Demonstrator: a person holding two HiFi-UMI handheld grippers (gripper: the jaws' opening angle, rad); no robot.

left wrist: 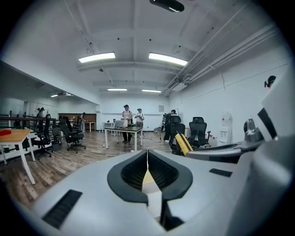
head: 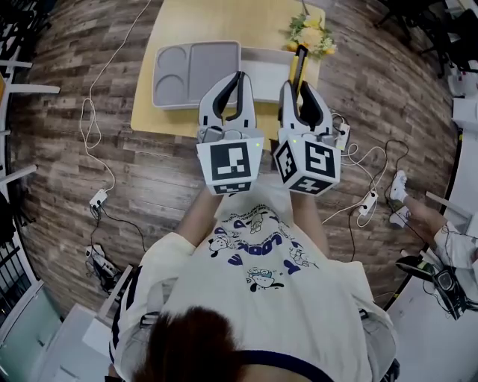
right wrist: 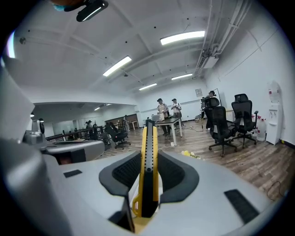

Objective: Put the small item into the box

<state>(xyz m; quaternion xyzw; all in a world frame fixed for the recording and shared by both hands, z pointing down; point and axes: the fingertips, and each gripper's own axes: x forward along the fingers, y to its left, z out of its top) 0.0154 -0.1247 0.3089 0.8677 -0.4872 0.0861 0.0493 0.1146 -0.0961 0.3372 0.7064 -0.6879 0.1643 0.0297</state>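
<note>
Above the tabletop (head: 187,19) my right hand-held gripper (head: 299,88) pinches a knife (right wrist: 147,170); the left hand-held gripper (left wrist: 147,154) is pressed together, empty. That long knife might snag the box (head: 261,54) rim, if that white thing's the box.

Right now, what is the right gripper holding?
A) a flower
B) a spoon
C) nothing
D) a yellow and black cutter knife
D: in the right gripper view, the right gripper has its jaws closed on the yellow and black cutter knife, which sticks out past them.
</note>
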